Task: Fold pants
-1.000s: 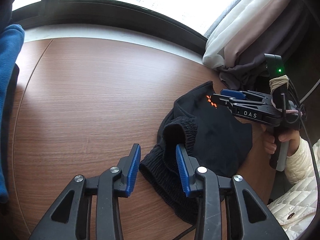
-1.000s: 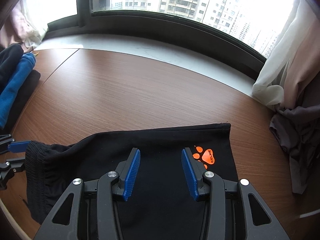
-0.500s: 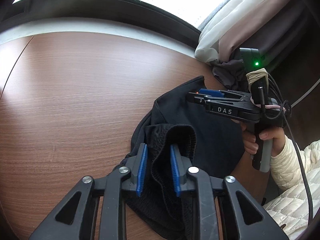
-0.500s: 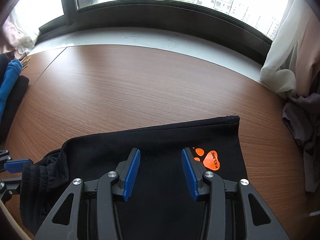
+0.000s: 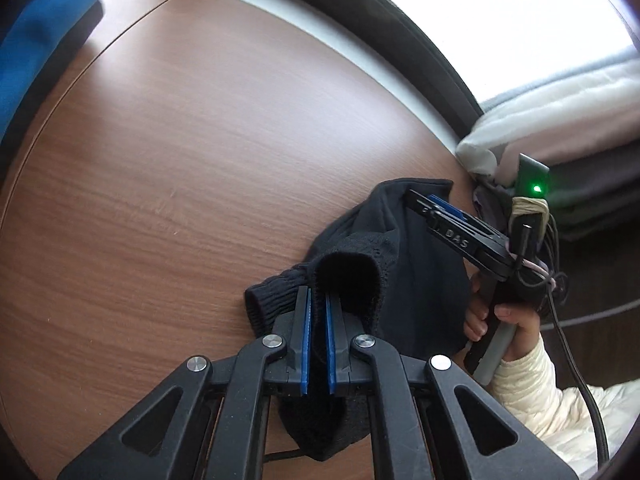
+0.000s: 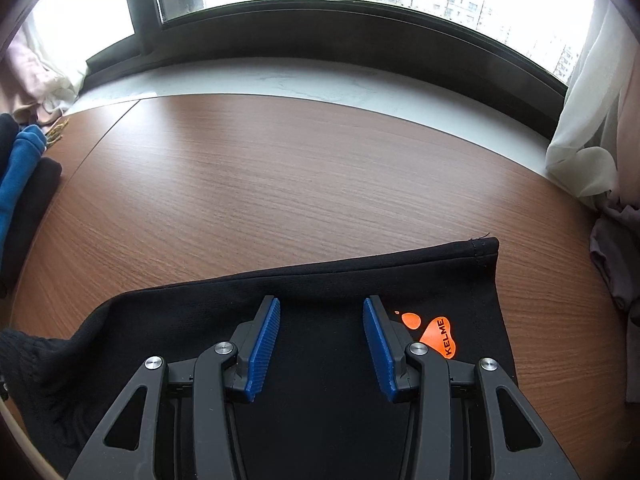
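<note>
A brown wood-grain table with a rounded edge stands against a pale window sill on its far side. Black pants with an orange paw print lie flat along its near edge. At the far left sit blue and black folded clothes.

Read "KELME" in black on orange paw print of black pants; "DAS" on right gripper.
</note>
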A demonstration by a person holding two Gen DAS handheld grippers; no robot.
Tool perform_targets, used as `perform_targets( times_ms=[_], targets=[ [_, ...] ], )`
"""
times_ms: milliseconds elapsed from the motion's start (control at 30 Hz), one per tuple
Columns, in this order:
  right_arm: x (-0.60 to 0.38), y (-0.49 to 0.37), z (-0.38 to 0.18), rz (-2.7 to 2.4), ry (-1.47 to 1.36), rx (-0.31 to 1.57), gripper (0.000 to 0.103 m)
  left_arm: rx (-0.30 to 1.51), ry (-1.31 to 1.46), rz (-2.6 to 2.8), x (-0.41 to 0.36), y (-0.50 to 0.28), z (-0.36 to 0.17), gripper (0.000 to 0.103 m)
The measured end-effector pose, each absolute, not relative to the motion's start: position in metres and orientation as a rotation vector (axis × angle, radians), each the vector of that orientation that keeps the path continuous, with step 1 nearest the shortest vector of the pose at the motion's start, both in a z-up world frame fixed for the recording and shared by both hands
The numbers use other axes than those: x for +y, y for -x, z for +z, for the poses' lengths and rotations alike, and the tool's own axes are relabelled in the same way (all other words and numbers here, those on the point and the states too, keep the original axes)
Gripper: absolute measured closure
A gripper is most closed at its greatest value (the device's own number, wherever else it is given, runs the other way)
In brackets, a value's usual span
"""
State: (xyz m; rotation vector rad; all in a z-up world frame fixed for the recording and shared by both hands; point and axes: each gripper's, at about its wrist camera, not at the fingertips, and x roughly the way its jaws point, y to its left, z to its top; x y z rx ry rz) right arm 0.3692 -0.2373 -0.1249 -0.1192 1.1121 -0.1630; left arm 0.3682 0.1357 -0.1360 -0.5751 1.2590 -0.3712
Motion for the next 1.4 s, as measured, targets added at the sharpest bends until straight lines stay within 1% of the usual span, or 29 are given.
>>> perform_targets(
  times_ms=[100,367,433,467,533,567,600,667,733,833,900,1033,1100,1133,1333,1400],
  targets=[
    [-0.237,-0.376,-0.124,-0.209,0.151,1.108,0.061,1.278,0.652,-0.343,0.145,-0.368,-0.146,0.095],
    [-0.24,-0.381,-0.123,-0.27,0.213,1.095,0.06,1.285,0.618,-0.311,0.136,-0.373,-0.144,0.094],
    [-0.248,-0.375,-0.119,-0.292,0.213,1.103,0.06,1.283,0.56,-0.316,0.131,-0.375,-0.138,0.093],
    [-0.25,-0.371,-0.115,-0.287,0.197,1.101,0.06,1.278,0.519,-0.31,0.127,-0.375,-0.132,0.09],
    [-0.253,-0.355,-0.105,-0.28,0.174,1.083,0.06,1.259,0.445,-0.262,0.125,-0.372,-0.12,0.073],
    [-0.253,-0.347,-0.1,-0.291,0.182,1.073,0.057,1.236,0.397,-0.228,0.125,-0.369,-0.113,0.058],
    [-0.253,-0.338,-0.094,-0.309,0.193,1.06,0.057,1.208,0.345,-0.196,0.124,-0.365,-0.106,0.054],
    [-0.253,-0.319,-0.081,-0.323,0.199,1.031,0.057,1.171,0.244,-0.155,0.121,-0.357,-0.094,0.053],
    [-0.248,-0.303,-0.071,-0.32,0.2,1.013,0.057,1.151,0.21,-0.138,0.119,-0.346,-0.084,0.053],
    [-0.244,-0.281,-0.059,-0.316,0.173,0.991,0.057,1.152,0.281,-0.2,0.113,-0.33,-0.079,0.052],
    [-0.244,-0.267,-0.055,-0.308,0.163,0.972,0.057,1.16,0.341,-0.212,0.104,-0.32,-0.085,0.052],
    [-0.266,-0.236,-0.048,-0.359,0.093,0.912,0.057,1.169,0.377,-0.123,0.089,-0.305,-0.103,0.052],
    [-0.28,-0.22,-0.05,-0.435,0.062,0.888,0.048,1.17,0.423,-0.059,0.083,-0.3,-0.111,0.052],
    [-0.287,-0.211,-0.051,-0.482,0.038,0.883,0.041,1.173,0.442,-0.041,0.081,-0.297,-0.115,0.052],
    [-0.318,-0.177,-0.073,-0.553,-0.131,0.932,0.041,1.222,0.421,0.024,0.068,-0.293,-0.135,0.052],
    [-0.327,-0.174,-0.079,-0.576,-0.136,0.945,0.041,1.203,0.363,0.044,0.064,-0.296,-0.134,0.049]
  ],
)
